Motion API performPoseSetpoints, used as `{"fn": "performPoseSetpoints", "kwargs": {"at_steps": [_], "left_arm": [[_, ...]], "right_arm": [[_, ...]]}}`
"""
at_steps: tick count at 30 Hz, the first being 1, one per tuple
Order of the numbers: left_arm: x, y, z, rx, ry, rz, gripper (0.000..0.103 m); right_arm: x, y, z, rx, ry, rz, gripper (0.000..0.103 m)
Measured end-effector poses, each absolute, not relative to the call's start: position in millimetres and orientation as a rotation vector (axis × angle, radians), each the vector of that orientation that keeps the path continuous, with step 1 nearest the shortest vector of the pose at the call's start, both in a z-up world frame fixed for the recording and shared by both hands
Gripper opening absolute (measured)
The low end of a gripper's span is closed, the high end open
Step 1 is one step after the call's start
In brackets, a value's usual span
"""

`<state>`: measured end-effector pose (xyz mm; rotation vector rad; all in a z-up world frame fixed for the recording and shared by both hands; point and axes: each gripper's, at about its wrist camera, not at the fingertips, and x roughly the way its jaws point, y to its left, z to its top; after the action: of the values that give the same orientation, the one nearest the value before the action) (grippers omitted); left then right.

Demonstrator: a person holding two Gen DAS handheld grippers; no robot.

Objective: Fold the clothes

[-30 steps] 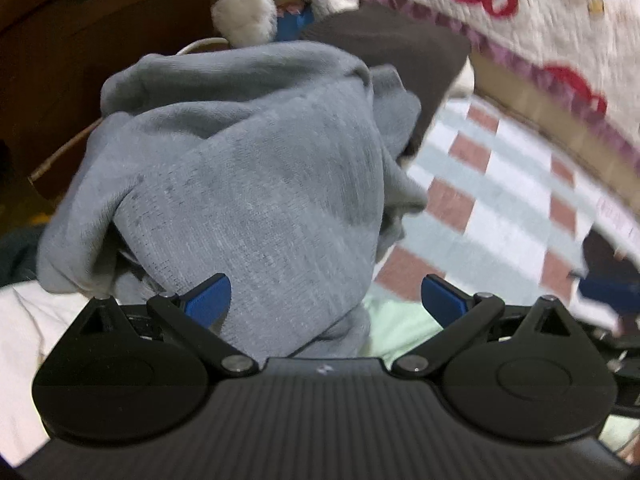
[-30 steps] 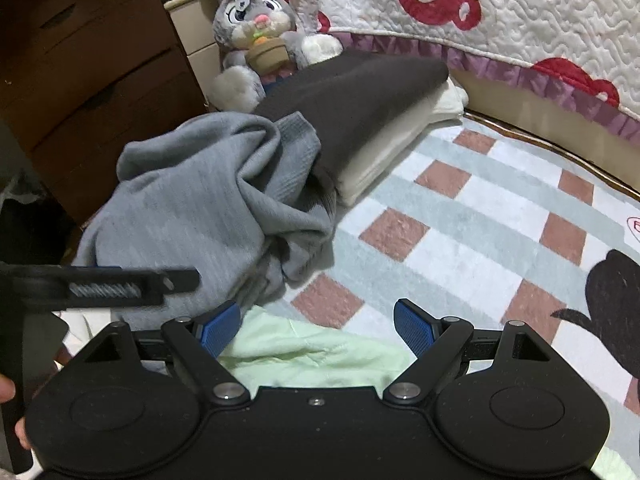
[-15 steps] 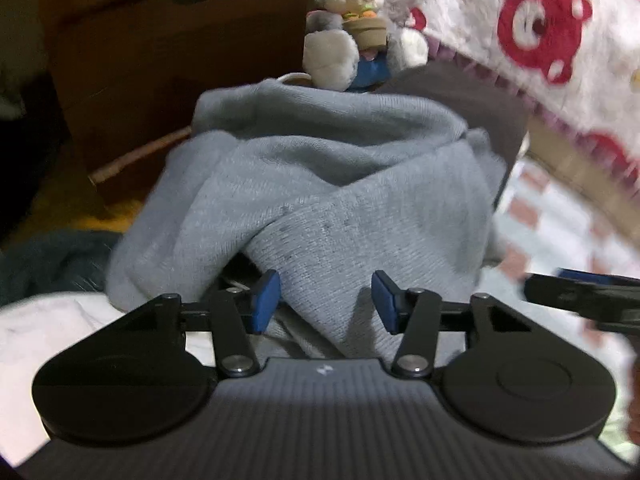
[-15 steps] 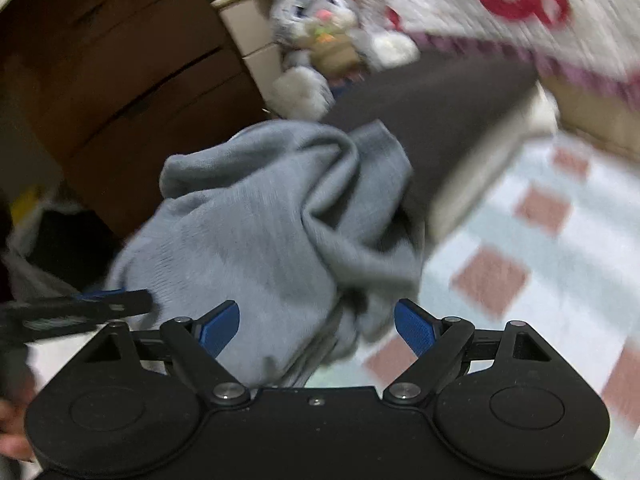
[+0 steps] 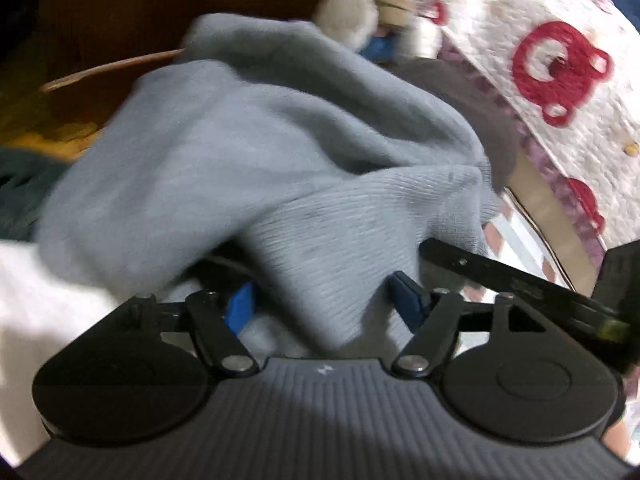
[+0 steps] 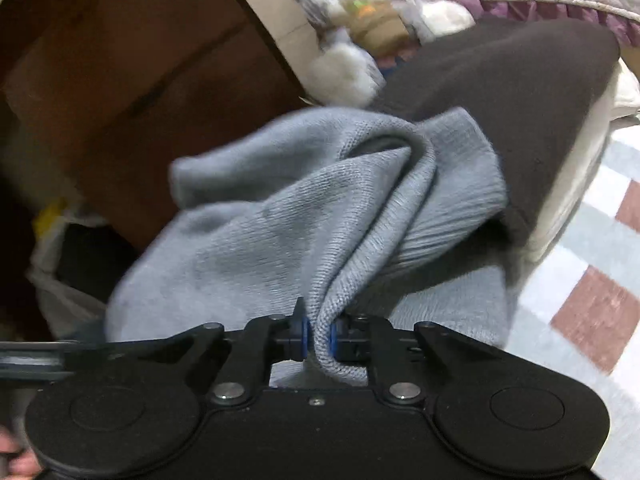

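Note:
A crumpled grey knit sweater (image 5: 280, 152) is heaped in front of both grippers. In the right wrist view, my right gripper (image 6: 318, 336) is shut on a fold of the grey sweater (image 6: 300, 220), and the cloth bunches up from between the blue pads. In the left wrist view, my left gripper (image 5: 322, 306) stands open with a thick ribbed fold of the sweater lying between its blue fingertips (image 5: 240, 308). The right gripper's black body (image 5: 500, 272) shows just to its right. The left gripper's arm (image 6: 60, 356) crosses the lower left of the right wrist view.
A folded dark brown garment (image 6: 500, 92) on cream cloth (image 6: 572, 184) lies right of the sweater. A plush rabbit (image 6: 352, 12) and a wooden dresser (image 6: 120, 60) stand behind. A checked mat (image 6: 592, 308) spreads to the right, a red-bear quilt (image 5: 560, 64) beyond. White cloth (image 5: 40, 292) lies at left.
My right gripper moved in onto the sweater and closed on a fold of it. The left gripper pushed into the heap, its fingers narrowing, then spreading a little.

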<state>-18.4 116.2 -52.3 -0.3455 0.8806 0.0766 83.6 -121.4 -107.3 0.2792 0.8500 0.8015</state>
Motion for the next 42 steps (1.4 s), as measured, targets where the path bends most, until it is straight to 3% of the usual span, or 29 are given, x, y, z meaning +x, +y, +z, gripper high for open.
{"fn": "performPoseSetpoints", "kwargs": {"at_steps": [1,5,12,18,31,42], "left_arm": [[-17,108,-52,-0.293,0.871,0.066,0.033],[-11,75,-49,-0.082,0.827,0.022,0.023],[-23,60,-3,-0.197,0.711,-0.171,0.020],[-14,69,8,-0.438,0.731,-0.317,0.020],[-28,46,42,-0.415,0.680,-0.474,0.018],[-15,-2,108,-0.346,0.639,-0.760,0.017]], "right_arm": [[76,-127,-104,0.314,0.835,0.814,0.012],[45,-163,-85,0.473,0.778,0.877,0.012],[-4,-212,-47,0.506,0.671,0.934,0.012],[-25,-246,-21,0.542,0.605,0.883,0.012],[-43,-264,6,0.621,0.547,0.976,0.012],[-75,-312,72,0.651,0.375,0.946,0.012]]}}
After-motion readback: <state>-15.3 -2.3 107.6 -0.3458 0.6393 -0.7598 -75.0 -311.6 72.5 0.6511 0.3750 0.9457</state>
